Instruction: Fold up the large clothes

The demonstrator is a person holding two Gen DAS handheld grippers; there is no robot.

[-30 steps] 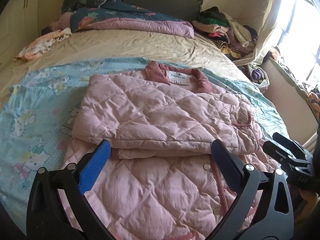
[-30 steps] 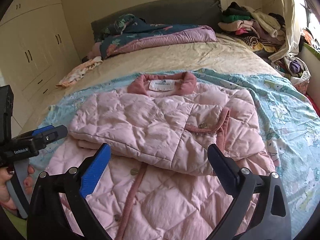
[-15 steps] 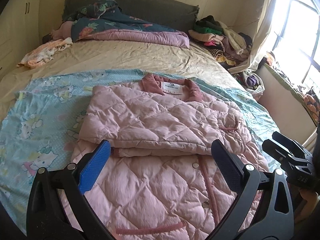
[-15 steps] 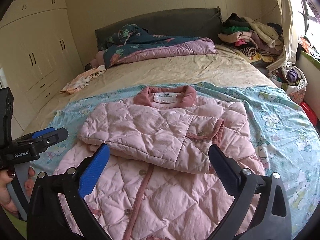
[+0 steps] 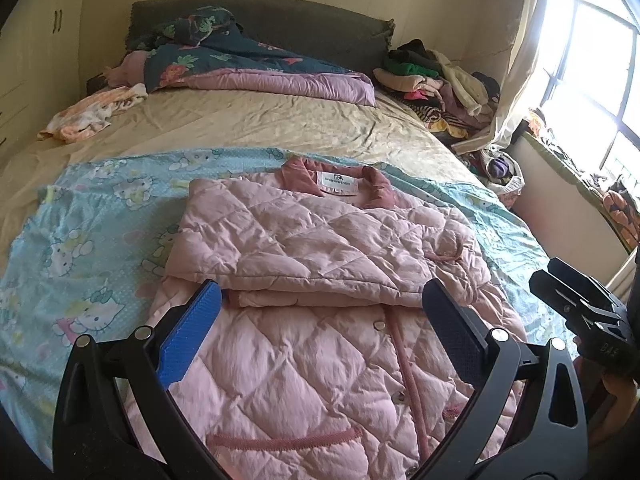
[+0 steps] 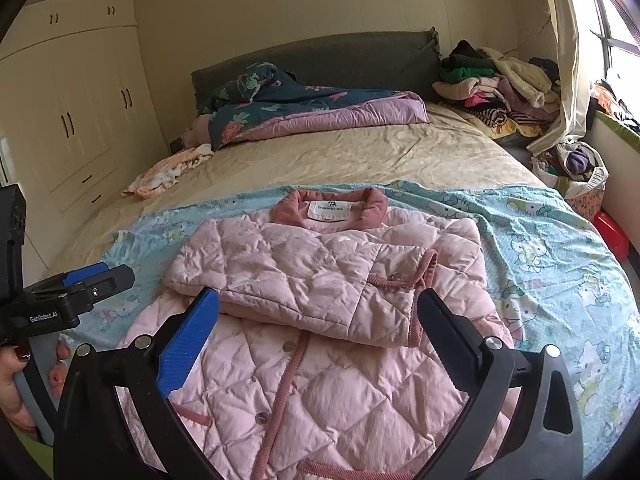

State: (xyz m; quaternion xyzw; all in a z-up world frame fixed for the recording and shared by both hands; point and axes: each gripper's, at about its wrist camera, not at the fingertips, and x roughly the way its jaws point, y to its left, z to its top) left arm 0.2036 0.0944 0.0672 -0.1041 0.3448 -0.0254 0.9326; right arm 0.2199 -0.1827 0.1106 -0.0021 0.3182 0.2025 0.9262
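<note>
A pink quilted jacket (image 5: 312, 248) (image 6: 320, 276) lies collar-up on a light blue cartoon-print sheet (image 5: 80, 240) (image 6: 552, 248) at the foot of the bed. Both sleeves are folded across its chest, and the buttoned lower front faces me. My left gripper (image 5: 320, 316) hovers open above the jacket's lower half, holding nothing. My right gripper (image 6: 318, 320) hangs open over the same part, also with nothing in it. Each gripper shows at the edge of the other's view: the right one (image 5: 580, 308) and the left one (image 6: 76, 296), held by a hand (image 6: 16, 376).
A beige sheet (image 5: 260, 120) covers the rest of the bed. A dark floral quilt (image 5: 248, 64) lies by the grey headboard, a small orange-white cloth (image 5: 92, 112) at the left. Piled clothes (image 5: 440, 80) sit at the right corner near the window. Cupboards (image 6: 80, 112) line the left wall.
Both grippers have drawn back and risen from the jacket, so more of its lower front and the bed shows. The jacket itself has not moved, and both stay open.
</note>
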